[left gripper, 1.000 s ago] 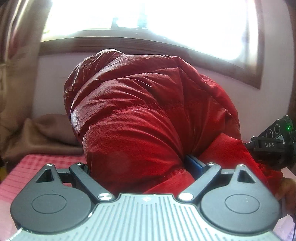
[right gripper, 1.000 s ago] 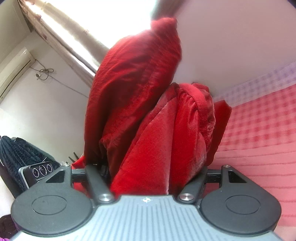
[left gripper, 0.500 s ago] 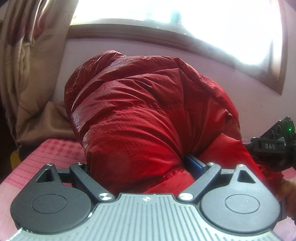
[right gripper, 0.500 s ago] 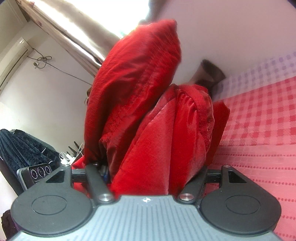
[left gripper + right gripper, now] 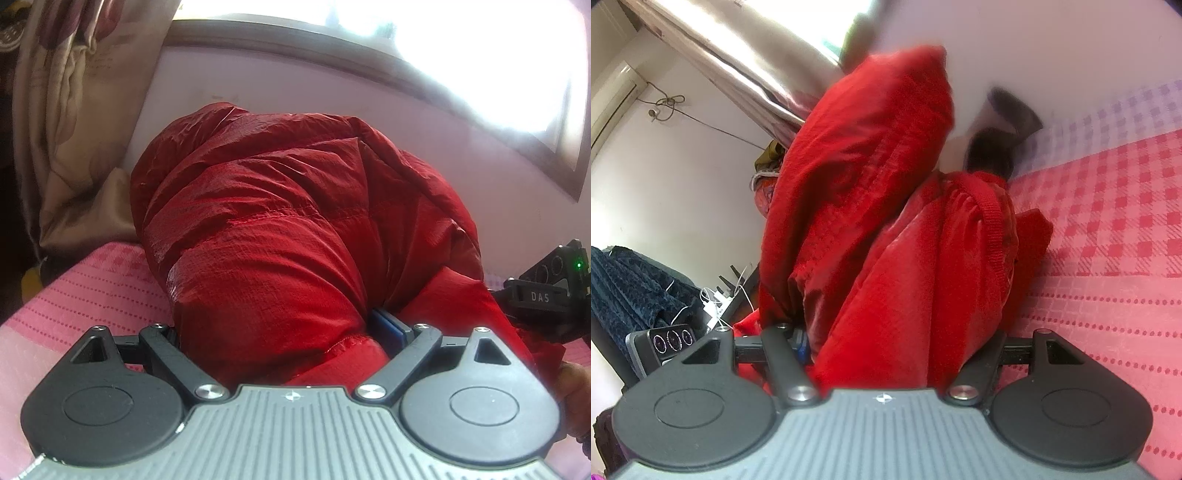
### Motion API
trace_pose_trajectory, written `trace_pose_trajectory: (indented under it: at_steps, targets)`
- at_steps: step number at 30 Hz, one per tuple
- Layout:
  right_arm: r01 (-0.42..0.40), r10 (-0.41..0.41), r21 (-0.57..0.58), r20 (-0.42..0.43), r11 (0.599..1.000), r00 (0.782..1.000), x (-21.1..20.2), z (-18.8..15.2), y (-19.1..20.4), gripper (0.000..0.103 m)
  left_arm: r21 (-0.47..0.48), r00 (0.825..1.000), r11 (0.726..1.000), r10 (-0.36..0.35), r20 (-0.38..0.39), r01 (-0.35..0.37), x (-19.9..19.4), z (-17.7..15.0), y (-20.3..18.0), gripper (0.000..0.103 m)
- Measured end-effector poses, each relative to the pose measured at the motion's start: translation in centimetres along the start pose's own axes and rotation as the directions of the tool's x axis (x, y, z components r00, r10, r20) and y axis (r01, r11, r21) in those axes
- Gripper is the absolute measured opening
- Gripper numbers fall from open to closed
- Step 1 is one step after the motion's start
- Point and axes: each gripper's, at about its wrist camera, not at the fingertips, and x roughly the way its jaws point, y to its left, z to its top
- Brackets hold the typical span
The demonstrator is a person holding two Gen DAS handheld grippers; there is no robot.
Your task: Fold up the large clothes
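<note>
The pink checked bed (image 5: 1108, 229) takes up most of the room, with a window (image 5: 461, 55) and beige curtain (image 5: 74, 110) behind it. The puffy red jacket (image 5: 277, 229) is bunched up over the bed and blocks nearly everything ahead. Left hand-held gripper (image 5: 288, 332) is clamped wide on a fat fold, right hand-held gripper (image 5: 897, 343) grips another bunch. Dark blue blanket (image 5: 631, 288) sits off left.

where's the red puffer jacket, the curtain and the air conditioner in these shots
red puffer jacket (image 5: 280, 236), left wrist view, on its quilted bulge
curtain (image 5: 74, 122), left wrist view, on its hanging folds
air conditioner (image 5: 609, 96), right wrist view, on its white casing
</note>
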Motion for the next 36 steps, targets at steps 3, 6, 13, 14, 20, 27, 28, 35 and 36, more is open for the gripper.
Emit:
trace_pose_trajectory:
  at_steps: [3,6,13,14,20,27,28,35,36]
  targets:
    - [0.008,-0.008,-0.002,-0.008,1.0,1.0,0.0,-0.1,-0.6,0.066,-0.03,1.0,1.0,-0.001,0.007,0.001,0.2,-0.5,0.9,0.094]
    - [0.022,-0.023,-0.011,-0.018,1.0,1.0,-0.3,-0.4,-0.9,0.066,-0.041,1.0,0.999,0.015,0.02,-0.014,0.0,-0.9,1.3,0.102]
    - [0.05,-0.049,0.067,-0.007,0.997,0.999,-1.4,-1.0,-2.5,0.087,-0.038,0.996,0.997,0.064,0.061,-0.062,-1.6,-1.4,0.7,0.103]
    - [0.051,-0.051,0.071,0.002,0.996,0.999,-1.8,-1.0,-2.3,0.087,-0.036,0.995,0.997,0.072,0.066,-0.07,-1.7,-1.5,0.5,0.103]
    - [0.133,-0.128,-0.036,0.121,0.99,0.984,-5.2,-1.0,1.6,0.087,-0.048,0.991,0.992,0.117,0.066,-0.114,-2.5,-1.5,0.2,0.103]
    - [0.217,-0.132,-0.434,0.217,0.874,0.967,-6.1,-1.7,13.1,0.086,-0.036,0.986,0.99,0.14,0.087,-0.137,-2.9,-1.8,-0.5,0.103]
    - [0.238,-0.159,-0.498,0.196,0.834,0.968,-4.9,-1.6,14.6,0.079,-0.034,0.985,0.99,0.142,0.093,-0.14,-3.0,-1.9,-0.6,0.103]
    - [0.3,-0.33,-0.698,0.097,0.65,0.939,2.6,1.7,16.9,0.045,-0.014,0.979,0.987,0.162,0.122,-0.161,-3.7,-2.2,-0.8,0.103]
    - [0.311,-0.366,-0.713,0.082,0.628,0.927,3.2,1.9,16.7,0.044,-0.009,0.977,0.986,0.167,0.132,-0.167,-4.1,-2.2,-0.8,0.103]
